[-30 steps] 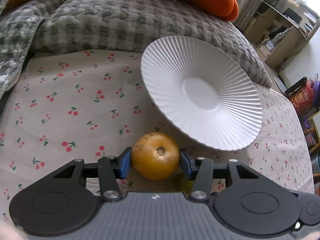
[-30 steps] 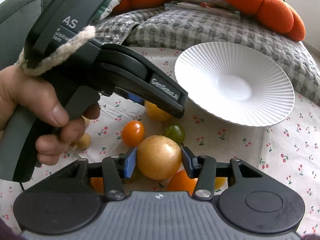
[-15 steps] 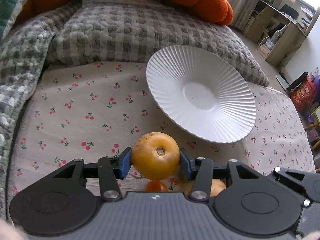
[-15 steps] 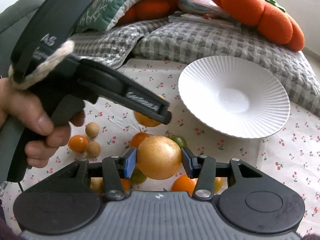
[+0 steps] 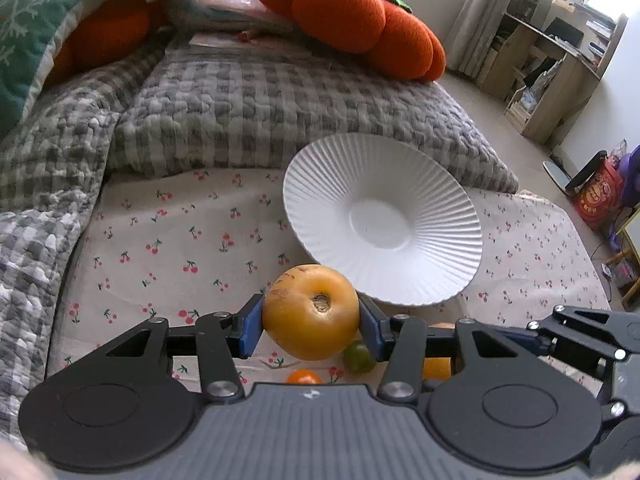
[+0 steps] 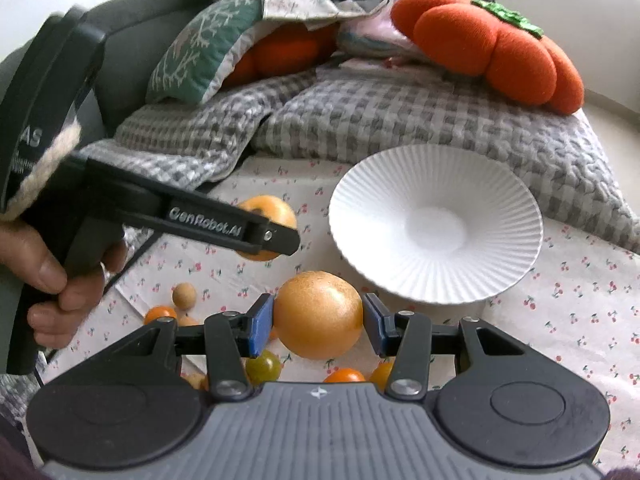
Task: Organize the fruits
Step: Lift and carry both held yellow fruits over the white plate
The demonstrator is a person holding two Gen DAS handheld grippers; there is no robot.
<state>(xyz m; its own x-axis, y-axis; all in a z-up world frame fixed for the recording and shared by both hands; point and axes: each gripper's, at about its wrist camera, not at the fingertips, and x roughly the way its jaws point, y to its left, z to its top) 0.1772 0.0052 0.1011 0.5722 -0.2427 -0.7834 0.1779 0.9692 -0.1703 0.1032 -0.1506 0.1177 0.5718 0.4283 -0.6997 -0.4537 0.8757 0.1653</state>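
Gripping a yellow fruit (image 5: 311, 312) by its sides, the left gripper (image 5: 311, 327) is holding it just in front of the white ribbed plate (image 5: 328, 184). From the right wrist, the right gripper (image 6: 318, 323) is clamping a golden round fruit (image 6: 318, 315) before that plate (image 6: 360, 196), while small tomatoes (image 6: 263, 367) are lying on the cherry-print cloth (image 6: 580, 300) below.

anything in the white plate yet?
Nothing: the white ribbed plate shows a bare bowl in both views. The cherry-print cloth under it is covered there.
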